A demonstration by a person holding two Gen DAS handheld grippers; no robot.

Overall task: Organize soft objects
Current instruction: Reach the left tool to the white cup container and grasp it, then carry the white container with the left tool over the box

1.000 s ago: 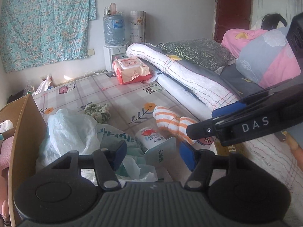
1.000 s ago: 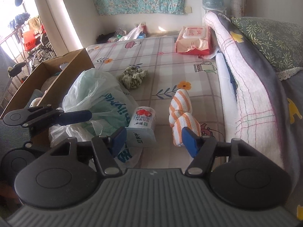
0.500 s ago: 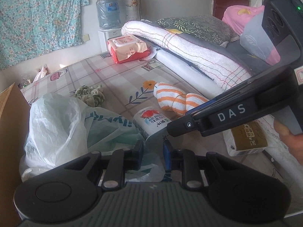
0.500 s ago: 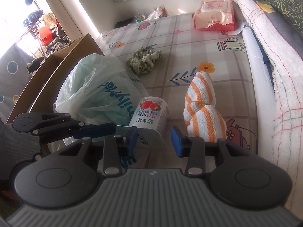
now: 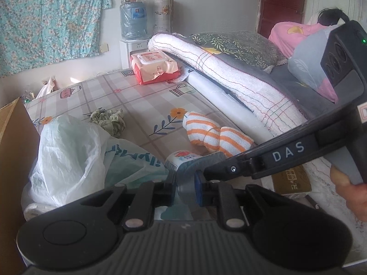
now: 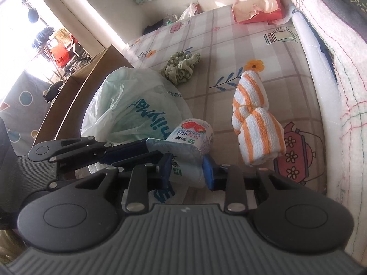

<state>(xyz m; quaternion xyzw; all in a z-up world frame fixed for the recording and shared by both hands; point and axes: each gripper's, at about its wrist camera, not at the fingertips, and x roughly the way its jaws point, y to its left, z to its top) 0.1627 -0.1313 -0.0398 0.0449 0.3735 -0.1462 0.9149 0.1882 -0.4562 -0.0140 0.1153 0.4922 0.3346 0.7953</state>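
Note:
A soft strawberry milk pouch (image 6: 191, 137) lies on the checked bed sheet (image 6: 229, 39) beside a white plastic bag (image 6: 128, 107). My left gripper (image 5: 185, 186) is shut on the pouch's flat sealed end (image 5: 187, 183). My right gripper (image 6: 187, 171) is closed around the pouch's lower part from the other side, and its arm crosses the left wrist view (image 5: 286, 155). An orange-striped rolled towel (image 6: 254, 119) lies just right of the pouch. A green scrunchie (image 6: 181, 68) lies farther back.
A cardboard box (image 6: 75, 96) stands left of the plastic bag. A red pack of wipes (image 5: 153, 67) sits at the far end. Rolled quilts and a pillow (image 5: 229, 78) line the right side. A gold card packet (image 5: 291, 181) lies near the right gripper.
Both grippers have closed on the milk pouch: the left from wide open to shut on its sealed end, the right from wide open to gripping its lower part. Both moved closer in.

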